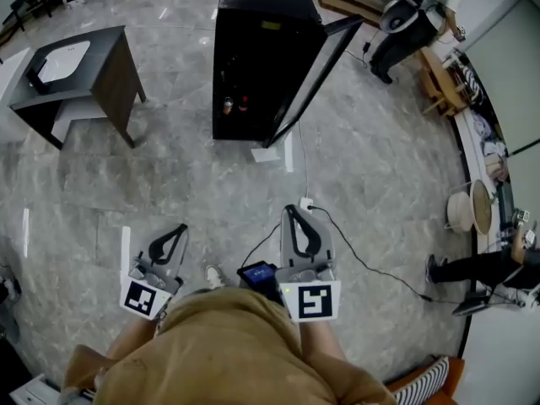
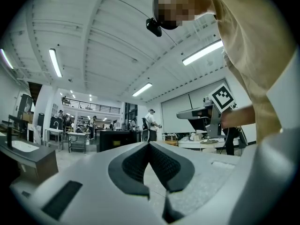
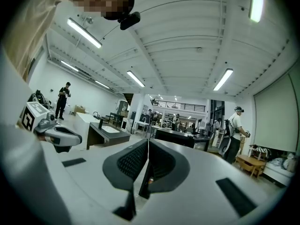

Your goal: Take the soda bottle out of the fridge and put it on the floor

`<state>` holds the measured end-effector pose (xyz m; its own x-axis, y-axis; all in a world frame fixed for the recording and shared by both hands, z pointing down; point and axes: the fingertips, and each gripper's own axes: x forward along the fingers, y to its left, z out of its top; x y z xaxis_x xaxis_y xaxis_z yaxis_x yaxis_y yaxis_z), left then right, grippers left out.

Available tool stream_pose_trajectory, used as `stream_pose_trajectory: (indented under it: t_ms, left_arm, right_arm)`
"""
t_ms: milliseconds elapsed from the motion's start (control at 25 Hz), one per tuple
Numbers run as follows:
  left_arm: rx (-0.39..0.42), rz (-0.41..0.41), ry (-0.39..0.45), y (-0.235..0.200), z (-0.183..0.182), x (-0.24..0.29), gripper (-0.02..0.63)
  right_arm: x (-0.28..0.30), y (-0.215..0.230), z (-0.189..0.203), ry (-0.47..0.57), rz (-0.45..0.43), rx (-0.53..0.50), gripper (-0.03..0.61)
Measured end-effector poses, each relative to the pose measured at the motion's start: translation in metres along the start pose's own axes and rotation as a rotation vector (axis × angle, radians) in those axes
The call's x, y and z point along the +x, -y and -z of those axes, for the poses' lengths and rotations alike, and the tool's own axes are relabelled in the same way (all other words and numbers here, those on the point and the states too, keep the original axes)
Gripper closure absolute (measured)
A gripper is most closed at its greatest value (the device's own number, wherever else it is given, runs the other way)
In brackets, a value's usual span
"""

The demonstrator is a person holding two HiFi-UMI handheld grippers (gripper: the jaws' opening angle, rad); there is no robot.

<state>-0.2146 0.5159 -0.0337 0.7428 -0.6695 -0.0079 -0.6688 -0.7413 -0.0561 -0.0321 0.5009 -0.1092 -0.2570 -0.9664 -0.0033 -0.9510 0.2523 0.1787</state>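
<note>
1. The fingers of the left gripper are shut tip to tip. Nothing is held between them.
2. The fingers of the right gripper are shut tight too, and nothing is held.
3. Both grippers are held level, low in front of the person, well apart from the fridge.
4. The fridge stands ahead on the floor with its door swung open. A small bottle and a second bottle are seen low inside, side by side. Which one is the soda cannot be told from here.
5. The fridge should be walked up to first. The fingers of one gripper should be opened wide before the bottle is reached.
6. The bottle should be gripped around its middle and kept upright, so its neighbour is not knocked over.
7. The cable on the floor should be stepped around, and a bare patch of floor picked for the bottle.
</note>
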Motion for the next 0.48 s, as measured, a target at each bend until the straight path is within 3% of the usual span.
stream_pose_trajectory:
  t_ms: [160,480]
  left_arm:
    - [-0.055,-0.011,0.026,-0.005,0.005,-0.004,0.618]
    - [-0.042,-0.029,0.033,-0.028,0.011,0.005,0.62]
  right_arm:
    - [0.001,-0.009,0.001,-0.028,-0.006,-0.015,0.577]
    - [0.037,-0.005,0.01,-0.002,-0.03,-0.012,0.577]
